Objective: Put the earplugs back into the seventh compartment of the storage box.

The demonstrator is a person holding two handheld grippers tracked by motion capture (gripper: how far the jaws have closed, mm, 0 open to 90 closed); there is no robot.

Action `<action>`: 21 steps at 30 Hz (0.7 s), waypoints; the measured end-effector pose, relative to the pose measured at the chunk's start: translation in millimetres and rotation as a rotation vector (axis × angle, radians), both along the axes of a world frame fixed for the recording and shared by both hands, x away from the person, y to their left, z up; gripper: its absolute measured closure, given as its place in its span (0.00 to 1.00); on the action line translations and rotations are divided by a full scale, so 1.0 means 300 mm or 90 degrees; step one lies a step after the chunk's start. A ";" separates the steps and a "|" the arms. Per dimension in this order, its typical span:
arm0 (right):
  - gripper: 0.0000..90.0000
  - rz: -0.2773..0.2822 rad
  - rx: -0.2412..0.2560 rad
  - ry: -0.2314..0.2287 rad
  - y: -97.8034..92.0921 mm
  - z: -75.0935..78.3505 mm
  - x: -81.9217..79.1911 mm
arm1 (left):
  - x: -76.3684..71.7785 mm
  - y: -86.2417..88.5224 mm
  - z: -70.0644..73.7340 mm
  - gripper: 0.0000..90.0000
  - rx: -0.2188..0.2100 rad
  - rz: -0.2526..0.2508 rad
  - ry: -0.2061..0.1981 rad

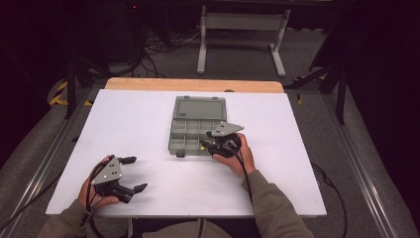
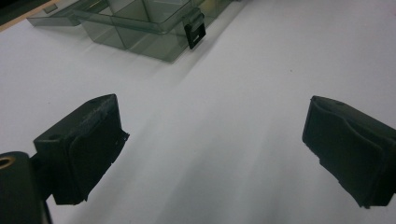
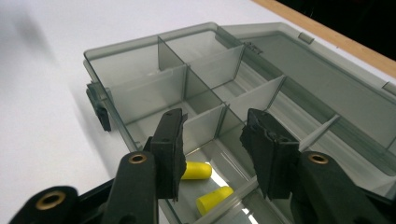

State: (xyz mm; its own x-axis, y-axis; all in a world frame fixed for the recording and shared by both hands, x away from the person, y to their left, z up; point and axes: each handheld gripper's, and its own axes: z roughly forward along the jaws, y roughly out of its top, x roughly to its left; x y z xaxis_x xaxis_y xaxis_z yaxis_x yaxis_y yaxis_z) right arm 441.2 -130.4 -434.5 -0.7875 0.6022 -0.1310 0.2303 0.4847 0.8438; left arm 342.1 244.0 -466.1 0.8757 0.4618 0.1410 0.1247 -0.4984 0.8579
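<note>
Two yellow foam earplugs [image 3: 201, 178] lying in a near compartment of the grey translucent organizer box [image 1: 194, 131], close together, one flat and one angled, just below the right gripper [image 3: 214, 144]. Box set at the middle of the white table [image 1: 148, 124], toward the far edge, lid [image 1: 200, 108] swung open and lying flat behind the tray. Black latch [image 2: 195, 30] hanging from the near wall of the tray. Dividers upright; the other compartments in view bare.

Right gripper [image 1: 221, 140] poised over the near right corner of the box, jaws partly apart, nothing between them, tips above a divider. Right hand [image 1: 238, 155] behind it, sleeve running back to the near edge.

Left gripper [image 1: 127, 173] low over the near left part of the table, well apart from the box, jaws spread wide, nothing gripped. Bare white surface between its jaws in the left gripper view [image 2: 215, 140].
</note>
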 end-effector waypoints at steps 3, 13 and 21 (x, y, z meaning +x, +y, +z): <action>0.64 0.002 0.010 -0.008 -0.011 0.014 -0.014 | -0.001 0.001 0.001 0.08 -0.001 0.003 -0.002; 0.64 0.021 0.010 -0.047 -0.049 0.067 -0.084 | -0.008 0.001 0.012 0.19 -0.009 0.016 -0.024; 0.65 0.035 0.021 -0.057 -0.099 0.092 -0.151 | -0.008 0.001 0.022 0.34 -0.016 0.021 -0.035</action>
